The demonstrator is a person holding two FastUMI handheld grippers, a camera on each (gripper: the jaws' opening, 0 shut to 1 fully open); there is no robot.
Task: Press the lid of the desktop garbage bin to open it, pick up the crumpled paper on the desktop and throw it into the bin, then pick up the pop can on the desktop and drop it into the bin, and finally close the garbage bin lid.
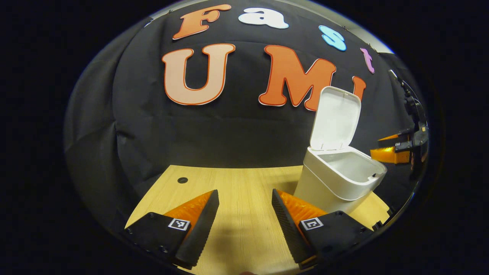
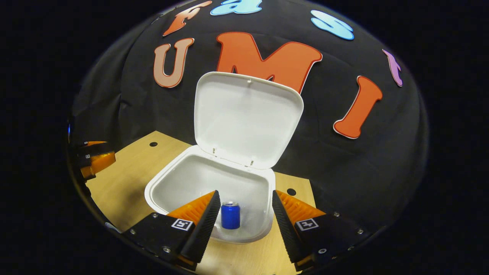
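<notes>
My right gripper point(image 2: 244, 214) hangs with its jaws spread wide and nothing between them that they press on. Directly beyond the gap, down inside the white plastic desktop garbage bin point(image 2: 191, 183), a small blue pop can point(image 2: 230, 215) stands upright, its silver top showing, clear of both fingers. So the can is already in the bin. I cannot make out the crumpled paper in the bin or on the desk.

The bin's white hinged lid point(image 2: 246, 118) stands raised at the far rim, tipped back towards the booth wall, its inner face turned to me. It lies straight ahead of my right jaws and above them, hinge running crosswise. By my reckoning, closing it is what remains, and the right gripper is much the nearer for that.

My left gripper point(image 1: 244, 210) is likewise released, jaws apart over the pale wooden desktop point(image 1: 237, 183), holding nothing. From there the bin point(image 1: 336, 183) sits off to the right, its lid point(image 1: 336, 114) upright, with my other gripper point(image 1: 389, 149) just past it.
</notes>
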